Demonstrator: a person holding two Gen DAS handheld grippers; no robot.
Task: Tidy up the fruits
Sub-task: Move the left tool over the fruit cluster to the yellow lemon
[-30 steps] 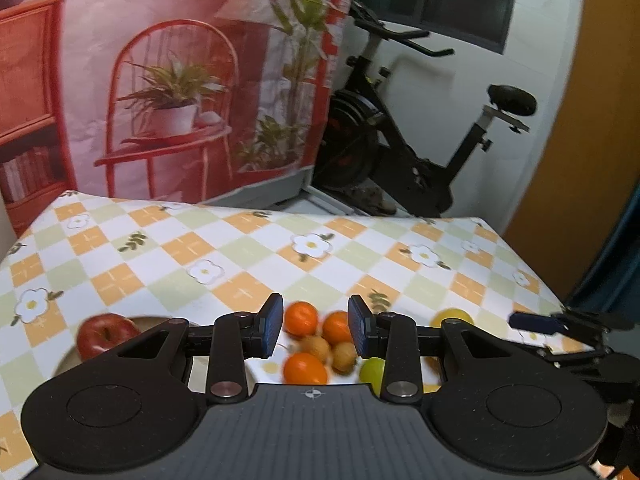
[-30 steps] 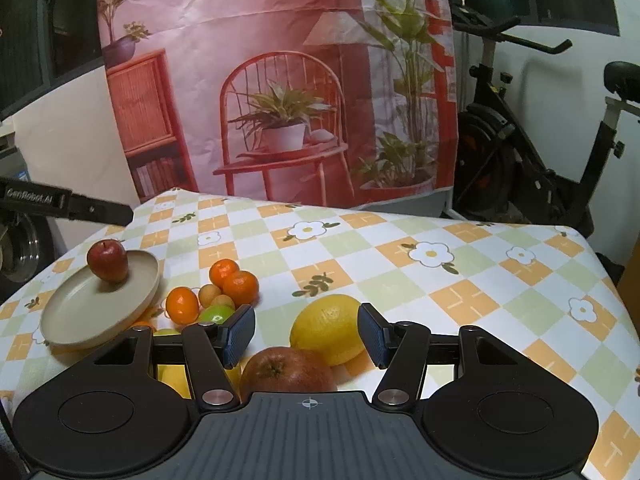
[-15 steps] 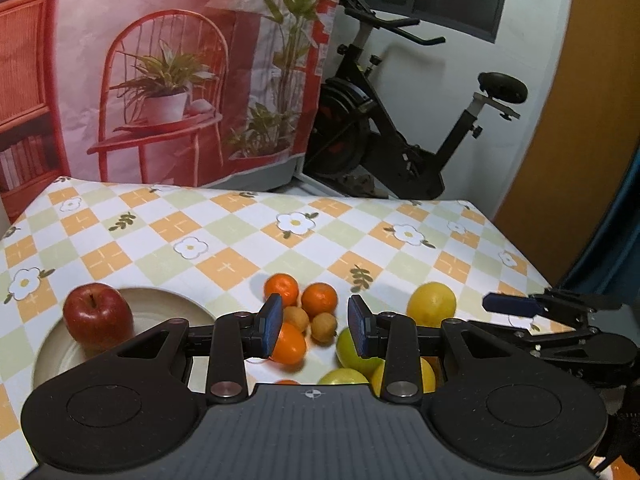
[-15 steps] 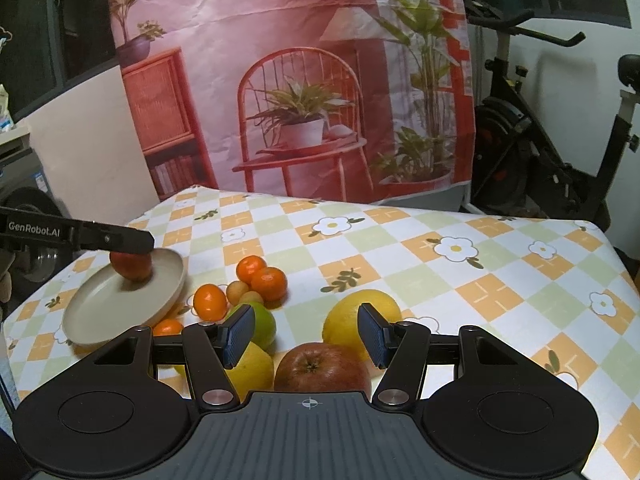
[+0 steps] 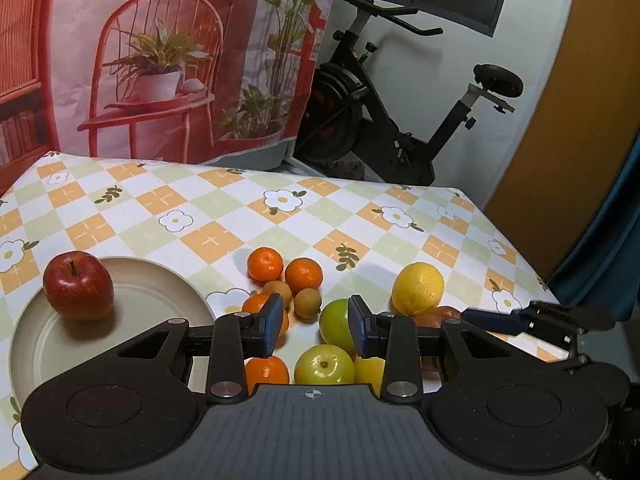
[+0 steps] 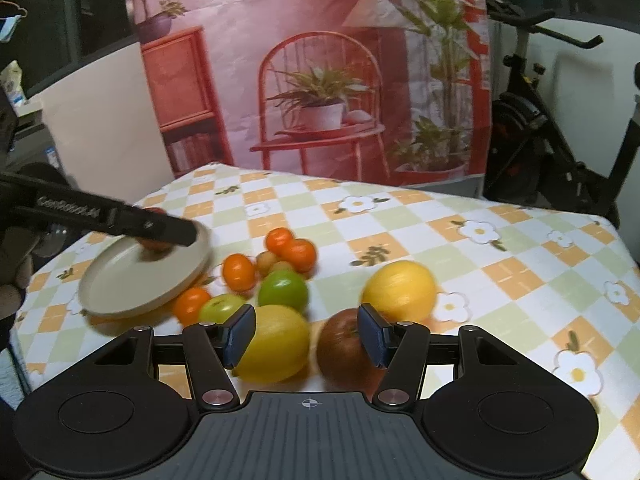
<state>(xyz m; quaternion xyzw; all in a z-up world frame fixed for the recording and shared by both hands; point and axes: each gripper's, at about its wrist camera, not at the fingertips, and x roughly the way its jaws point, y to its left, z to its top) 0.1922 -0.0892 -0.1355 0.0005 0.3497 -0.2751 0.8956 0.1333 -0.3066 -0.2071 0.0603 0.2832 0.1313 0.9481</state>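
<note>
A beige plate (image 5: 152, 304) at the left holds one red apple (image 5: 78, 285). Loose fruit lies beside it on the checked cloth: oranges (image 5: 265, 265), small brown fruits (image 5: 308, 301), green apples (image 5: 325, 365) and a lemon (image 5: 418, 288). My left gripper (image 5: 314, 326) is open and empty above the pile. My right gripper (image 6: 307, 338) is open and empty, with a second red apple (image 6: 344, 346) and a yellow lemon (image 6: 276, 342) just ahead of its fingers. The plate (image 6: 120, 284) also shows in the blurred right wrist view, its apple half hidden behind the left gripper's finger (image 6: 120, 220).
The table's right edge (image 5: 508, 240) and far edge are close to the fruit. An exercise bike (image 5: 400, 120) stands behind the table beside a printed backdrop (image 5: 160, 60). Bare cloth (image 6: 500, 260) lies right of the pile.
Both grippers have pulled back and up, so more of the fruit and plate shows. The right wrist view has swung right and is blurred. Both stay open and empty.
</note>
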